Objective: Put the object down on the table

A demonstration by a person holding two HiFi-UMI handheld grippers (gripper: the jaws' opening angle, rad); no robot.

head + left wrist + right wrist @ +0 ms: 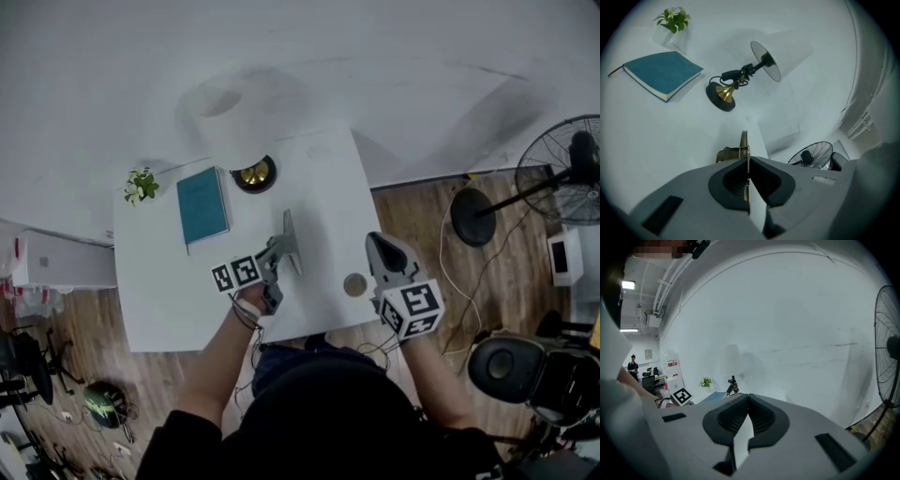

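On the white table (169, 291), my left gripper (278, 249) is shut on a thin flat grey-brown panel (290, 240) that stands on edge over the table's middle. In the left gripper view the panel (744, 143) shows edge-on, running straight out from between the closed jaws of that gripper (748, 161). Whether its lower edge touches the table I cannot tell. My right gripper (382, 246) hovers by the table's right edge, shut with nothing in it. In its own view this gripper (748, 397) points at the white wall.
A desk lamp (253, 173) with a white shade (230, 117) stands at the table's back. A teal book (202, 204) and a small plant (141, 185) lie back left. A round tan disc (354, 284) sits near the right edge. A floor fan (562, 169) stands to the right.
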